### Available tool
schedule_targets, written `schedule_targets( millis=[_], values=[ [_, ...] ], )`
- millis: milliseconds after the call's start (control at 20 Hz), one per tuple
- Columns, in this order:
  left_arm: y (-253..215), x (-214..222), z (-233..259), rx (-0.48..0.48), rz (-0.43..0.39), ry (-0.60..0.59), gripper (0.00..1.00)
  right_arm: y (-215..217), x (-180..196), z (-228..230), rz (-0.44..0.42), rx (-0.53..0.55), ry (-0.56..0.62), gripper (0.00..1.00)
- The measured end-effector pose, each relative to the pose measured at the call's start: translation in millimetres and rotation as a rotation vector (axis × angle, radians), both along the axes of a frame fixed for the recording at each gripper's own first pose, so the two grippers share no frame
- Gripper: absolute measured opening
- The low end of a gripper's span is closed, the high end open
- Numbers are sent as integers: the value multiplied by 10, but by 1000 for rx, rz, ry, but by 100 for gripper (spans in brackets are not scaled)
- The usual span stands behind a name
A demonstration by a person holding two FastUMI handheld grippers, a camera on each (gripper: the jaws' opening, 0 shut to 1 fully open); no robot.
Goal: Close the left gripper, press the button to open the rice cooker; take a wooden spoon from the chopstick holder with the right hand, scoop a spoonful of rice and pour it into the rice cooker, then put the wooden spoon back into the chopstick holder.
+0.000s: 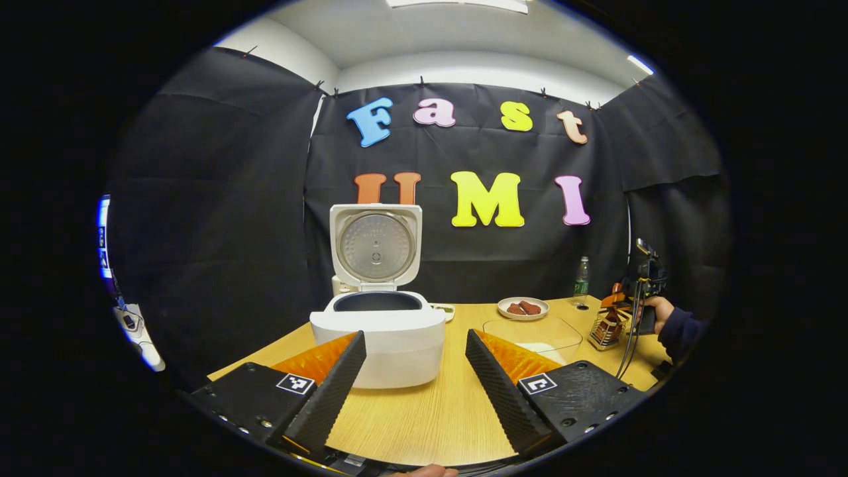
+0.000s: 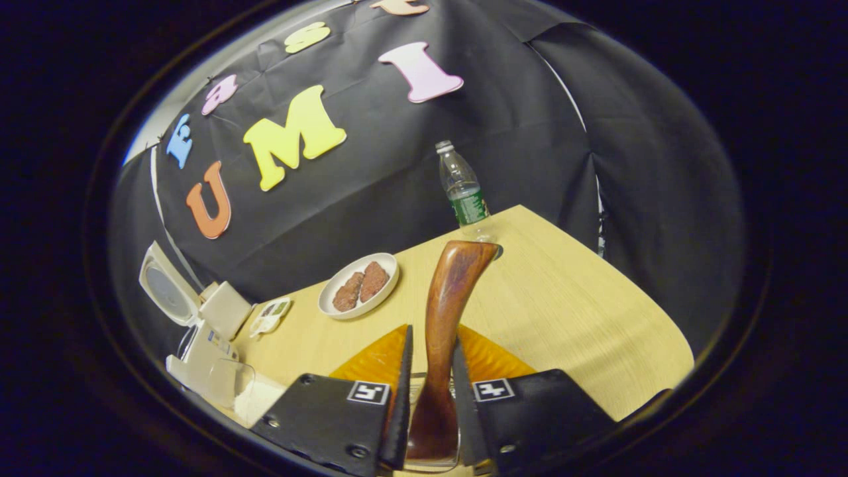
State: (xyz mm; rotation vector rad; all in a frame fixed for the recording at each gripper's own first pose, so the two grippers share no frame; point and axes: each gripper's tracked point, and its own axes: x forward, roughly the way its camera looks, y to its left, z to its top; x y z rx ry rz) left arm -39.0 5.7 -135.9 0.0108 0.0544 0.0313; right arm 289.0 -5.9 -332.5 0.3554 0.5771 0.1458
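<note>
The white rice cooker (image 1: pixel 381 338) stands open on the wooden table, its lid (image 1: pixel 375 245) upright. My left gripper (image 1: pixel 416 391) hovers open in front of it, a finger on each side of the pot's front. At the far right, a hand (image 1: pixel 659 311) holds my right gripper (image 1: pixel 636 285) over the wire chopstick holder (image 1: pixel 606 328). In the right gripper view, my right gripper (image 2: pixel 430 397) is shut on the dark wooden spoon (image 2: pixel 445 311), whose handle rises upright between the fingers. The spoon's lower end is hidden. The rice cooker (image 2: pixel 192 324) lies far left, beside a glass bowl of rice (image 2: pixel 242 394).
A clear glass bowl (image 1: pixel 533 334) sits right of the cooker. Behind it are a white plate with brown food (image 1: pixel 523 307) (image 2: pixel 359 285) and a plastic bottle (image 1: pixel 581 281) (image 2: pixel 464 192) near the back wall. A small packet (image 2: pixel 270 317) lies by the cooker.
</note>
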Motion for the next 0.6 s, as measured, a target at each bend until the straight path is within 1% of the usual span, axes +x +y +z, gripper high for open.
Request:
schedule_targets(
  millis=[100,150,250,300,350,400,600],
  values=[
    [60,-69,-22,-14,10,6,96,-19,-70,50,-10,6,0,17],
    [97,-107,-7,-22,14,3,96,-26,-109,100,-15,18,-9,18],
    [149,-190,11,-35,18,1,96,-100,-152,125,-47,27,-14,16],
    [153,-227,15,-43,16,0,96,-96,-204,151,-51,37,-15,15],
    [162,-269,23,-50,13,-2,96,-89,-244,181,-46,37,-19,16],
    [188,-307,42,-55,12,-5,95,-108,-283,214,-45,26,-32,13],
    [239,-471,102,-50,6,-22,94,-150,-404,537,-72,-15,-106,11]
  ],
)
